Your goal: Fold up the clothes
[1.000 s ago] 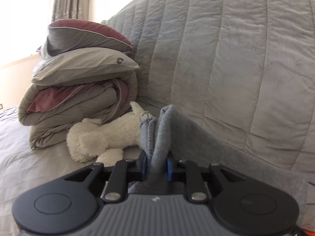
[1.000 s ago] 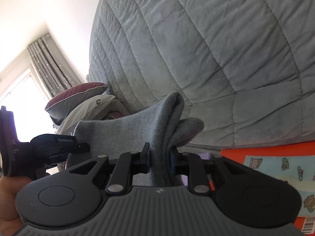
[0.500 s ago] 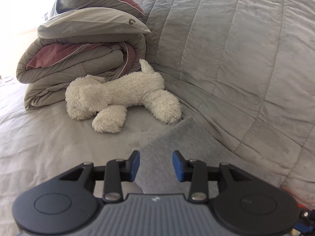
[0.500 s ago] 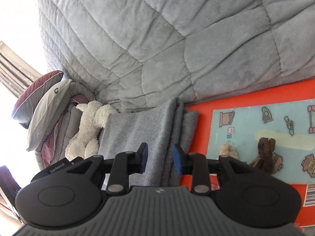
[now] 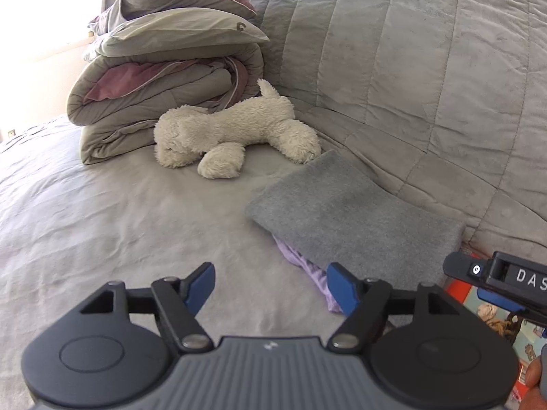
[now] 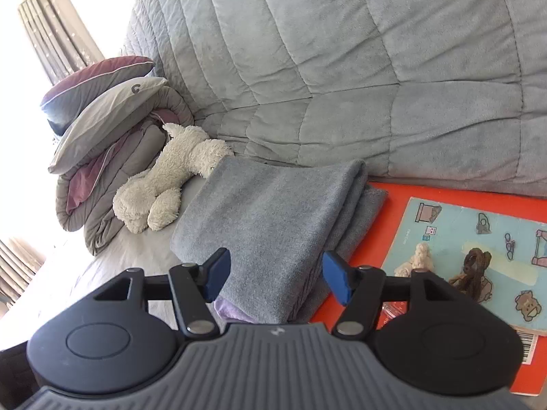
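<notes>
- The left tongs [image 5: 270, 285] stand wide and are opening at this moment; nothing is between the blue pads [image 5: 201, 285], which hang over the bare bed sheet [image 5: 119, 225], and they touch nothing.
- The right-hand pad of the left tongs sits in front of the lilac garment [image 5: 304, 263], with no pressing on it to be seen.
- The right tongs [image 6: 273, 273] are likewise wide and opening; the near end of the folded grey garment [image 6: 270, 218] lies in the gap between the pads [image 6: 336, 275], but the pads stand clear of the cloth on both sides and grip nothing.
- In the left wrist view the right tongs [image 5: 495, 283] show at the right edge as a black finger with white letters, just beside the grey garment's corner; part of a hand [image 5: 535, 379] shows in the bottom corner.
- No box, basket or drawer shows in either view; the garment lies straight on the bed.
- The folded grey garment [image 5: 352, 215] is a flat, fuzzy rectangle with a doubled layer along its right edge, resting on top of the lilac garment [image 6: 229, 307], which peeks out at the near end.
- It lies at the foot of the quilted grey cover [image 6: 342, 68], its far corner touching the white plush dog [image 6: 171, 184], and its right edge overlaps the orange picture book [image 6: 461, 239].
- Behind the plush dog [image 5: 236, 133], pillows [image 5: 181, 24] are stacked on a folded duvet [image 5: 154, 95].
</notes>
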Available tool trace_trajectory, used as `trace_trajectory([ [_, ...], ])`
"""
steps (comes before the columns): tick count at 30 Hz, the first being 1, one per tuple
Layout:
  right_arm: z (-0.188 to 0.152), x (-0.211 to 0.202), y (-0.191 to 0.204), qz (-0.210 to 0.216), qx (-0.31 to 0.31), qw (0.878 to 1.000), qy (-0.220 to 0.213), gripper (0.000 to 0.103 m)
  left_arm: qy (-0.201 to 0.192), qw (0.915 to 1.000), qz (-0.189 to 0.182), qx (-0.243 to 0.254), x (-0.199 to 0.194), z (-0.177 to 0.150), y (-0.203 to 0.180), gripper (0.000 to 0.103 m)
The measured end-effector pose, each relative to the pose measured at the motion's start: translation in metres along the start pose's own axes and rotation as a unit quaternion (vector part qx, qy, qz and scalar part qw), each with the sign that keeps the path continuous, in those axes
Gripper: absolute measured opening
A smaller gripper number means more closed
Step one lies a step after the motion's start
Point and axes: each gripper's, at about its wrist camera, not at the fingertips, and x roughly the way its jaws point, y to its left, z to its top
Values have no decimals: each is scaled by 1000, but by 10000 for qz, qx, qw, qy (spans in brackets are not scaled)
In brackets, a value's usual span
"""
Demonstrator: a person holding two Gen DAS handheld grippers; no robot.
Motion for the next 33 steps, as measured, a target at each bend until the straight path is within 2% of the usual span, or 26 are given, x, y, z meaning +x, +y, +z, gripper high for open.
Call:
trace_trajectory([
  [1,-2,-3,3,-56,-70,10000,-23,82,-3,10000,50,-7,-6,-2,3,79],
  [3,-7,-8,9,-186,-127,9996,-154,103,-82,9999,142,-17,-18,-4,10,88],
  [6,-14,-14,15,-361,-223,9986,-300,103,-248,9993,287,-34,-37,-8,20,102],
  [10,-21,-19,23,-474,-391,9979,-214,103,-329,9985,437,-68,-61,-12,33,102],
  [16,-37,-33,43,-364,-628,9971,-213,103,-366,9973,612,-184,-96,-24,59,102],
  [21,-50,-45,67,-111,-832,9963,-167,103,-437,9943,855,-459,-131,-39,92,102],
  [26,-69,-55,101,353,-1184,9923,-15,103,-464,9895,1124,-780,-168,-62,131,102],
  [33,-109,-72,159,1139,-2073,9712,273,103,-480,9786,1567,-1247,-222,-102,192,103],
])
